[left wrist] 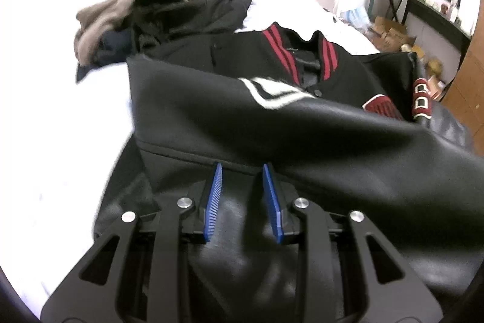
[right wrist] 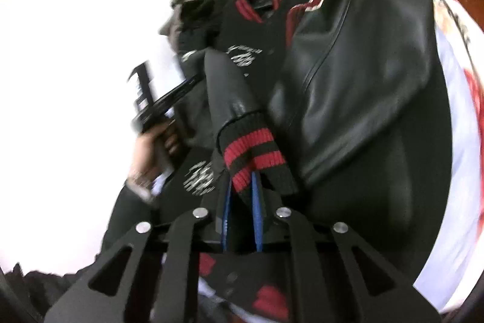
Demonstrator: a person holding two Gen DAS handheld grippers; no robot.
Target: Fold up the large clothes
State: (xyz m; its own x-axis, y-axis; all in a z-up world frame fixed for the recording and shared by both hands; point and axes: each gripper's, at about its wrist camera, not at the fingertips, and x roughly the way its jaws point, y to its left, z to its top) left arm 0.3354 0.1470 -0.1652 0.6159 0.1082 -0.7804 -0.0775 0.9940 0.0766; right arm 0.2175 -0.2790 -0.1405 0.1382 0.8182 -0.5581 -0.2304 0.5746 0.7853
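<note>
White bed (left wrist: 60, 117) | left claw (left wrist: 242, 168) apart (over jacket (left wrist: 302, 141)) | right claw (right wrist: 242, 180) clamps cuff (right wrist: 257, 153)

No lettering could be read with certainty. The black jacket (right wrist: 348, 56) carried white script on its chest, too blurred to make out, and a red sleeve patch (left wrist: 421, 102) showed blocky white-outlined characters, undecipherable.
</note>
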